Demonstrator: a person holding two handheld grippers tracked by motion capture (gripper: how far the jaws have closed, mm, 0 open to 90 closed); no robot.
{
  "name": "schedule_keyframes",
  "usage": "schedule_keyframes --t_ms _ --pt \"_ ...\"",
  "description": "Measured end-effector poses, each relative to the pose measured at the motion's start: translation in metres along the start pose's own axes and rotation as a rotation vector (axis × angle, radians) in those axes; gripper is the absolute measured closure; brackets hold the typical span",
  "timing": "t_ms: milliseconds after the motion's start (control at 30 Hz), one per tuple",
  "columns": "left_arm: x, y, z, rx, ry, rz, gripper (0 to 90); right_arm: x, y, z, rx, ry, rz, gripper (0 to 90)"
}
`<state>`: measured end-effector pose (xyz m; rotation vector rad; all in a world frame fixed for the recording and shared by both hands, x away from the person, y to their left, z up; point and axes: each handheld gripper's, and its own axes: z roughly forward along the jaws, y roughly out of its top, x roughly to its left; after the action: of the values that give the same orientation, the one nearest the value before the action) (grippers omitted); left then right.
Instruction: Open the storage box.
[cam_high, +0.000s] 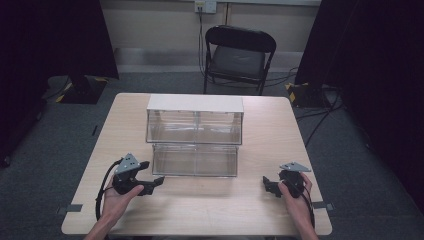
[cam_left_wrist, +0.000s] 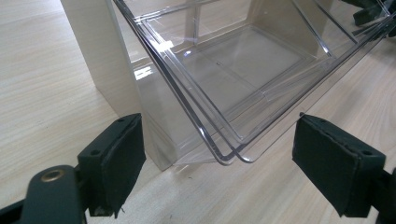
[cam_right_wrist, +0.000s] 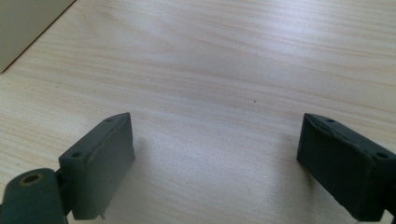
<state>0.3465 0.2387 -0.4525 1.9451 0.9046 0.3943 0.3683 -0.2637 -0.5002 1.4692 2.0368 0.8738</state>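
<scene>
While the clear drawer juts out toward six o'clock | left tool spread, lined up on its corner to grip | right tool spread over bare table, waiting at four o'clock.

Black folding chair behind wooden table, wall socket, floor cables

Left gripper: I see my two black jaws spread wide, nothing between the pads.
Drawer: clear plastic, pulled out and tilted, empty; its near corner hangs just above the gap between my jaws.
Drawer rim: double clear edge, running from top left down to that corner.
Cabinet: pale side panel, upright, left of the drawer, behind my left-hand jaw.
Table: light wood grain, bare on the left.
Other gripper: dark parts at top right, beyond the drawer.
</scene>
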Motion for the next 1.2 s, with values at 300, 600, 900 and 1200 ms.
schedule_keyframes --t_ms 300,600,900,1200 --pt "-0.0017 0.0008 0.0002 0.003 0.013 0.012 16.9 0.0 0.0 0.0 0.0 0.0 0.0 10.2" --pt "0.0002 0.002 -0.0031 -0.026 0.017 -0.008 17.3 0.0 0.0 0.0 0.0 0.0 0.0 10.2" --pt "0.0007 0.0026 -0.0039 -0.034 0.011 -0.008 17.2 0.0 0.0 0.0 0.0 0.0 0.0 10.2" --pt "-0.0007 0.0033 -0.0038 -0.038 0.003 -0.019 16.5 -0.0001 0.0 0.0 0.0 0.0 -0.001 10.2"
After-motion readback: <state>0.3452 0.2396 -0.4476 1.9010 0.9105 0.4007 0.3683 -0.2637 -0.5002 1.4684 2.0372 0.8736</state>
